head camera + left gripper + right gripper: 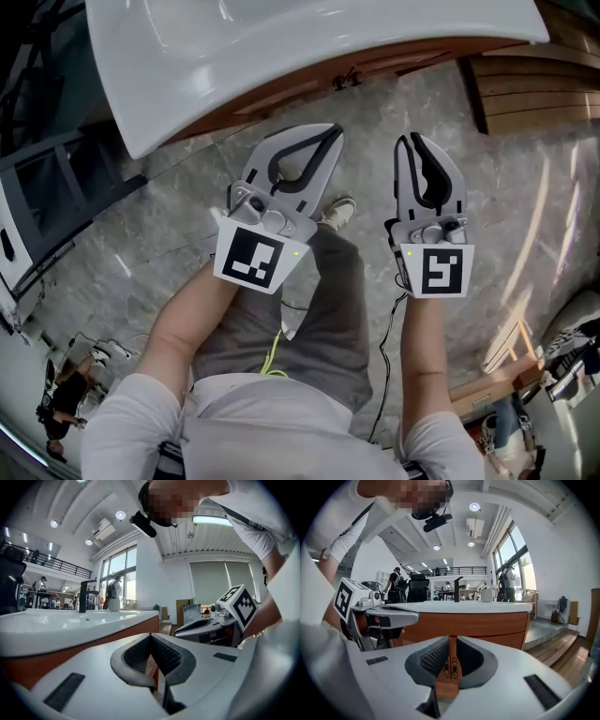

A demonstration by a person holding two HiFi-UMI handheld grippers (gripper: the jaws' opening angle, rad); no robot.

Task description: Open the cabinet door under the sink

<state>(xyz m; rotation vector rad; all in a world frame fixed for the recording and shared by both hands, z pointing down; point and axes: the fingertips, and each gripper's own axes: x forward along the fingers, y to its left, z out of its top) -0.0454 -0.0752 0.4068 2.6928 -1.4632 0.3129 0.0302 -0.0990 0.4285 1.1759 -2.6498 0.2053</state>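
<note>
The white sink (281, 47) sits on a brown wooden cabinet (309, 84), whose small dark door handles (347, 80) show just below the basin rim. Both grippers hover above the floor in front of it, short of the doors. My left gripper (332, 131) is shut, with nothing between its fingertips. My right gripper (409, 139) is also shut and empty. In the right gripper view the cabinet (487, 623) faces me, and the door seam and handles (449, 666) show behind the gripper (451, 639). The left gripper (151, 636) points along the sink's edge (70, 620).
Wooden steps (534, 84) rise at the cabinet's right. A dark metal frame (56, 187) stands at the left. The person's shoe (339, 212) rests on the grey marble floor (506, 206) between the grippers. A black faucet (83, 596) stands on the sink.
</note>
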